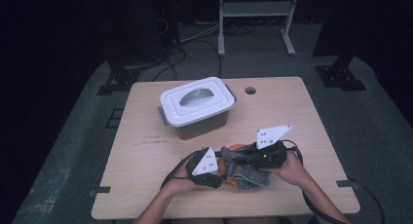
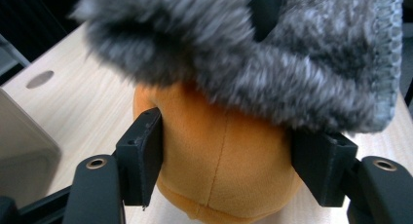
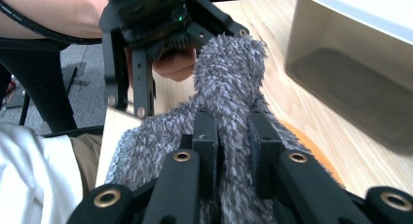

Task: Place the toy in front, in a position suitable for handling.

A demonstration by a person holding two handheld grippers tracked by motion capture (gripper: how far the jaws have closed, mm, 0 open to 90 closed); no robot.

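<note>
An orange plush toy (image 2: 224,151) sits on the wooden table (image 1: 146,156) near its front edge, with a grey fuzzy cloth (image 2: 219,53) draped over its top. My left gripper (image 2: 229,165) has its two pads pressed against the toy's sides, below the cloth. In the high view, the left gripper (image 1: 223,170) comes in from the left and the right gripper (image 1: 243,157) from the right. My right gripper (image 3: 233,146) is shut on a bunched fold of the grey cloth (image 3: 229,73), pinched upright between its jaws. A strip of the orange toy (image 3: 311,146) shows under the cloth.
A translucent storage box with a white lid (image 1: 197,104) stands just behind the toy, and its wall (image 3: 350,63) is close to my right gripper. A cable hole (image 1: 250,90) lies at the back of the table. The person's forearms rest at the front edge.
</note>
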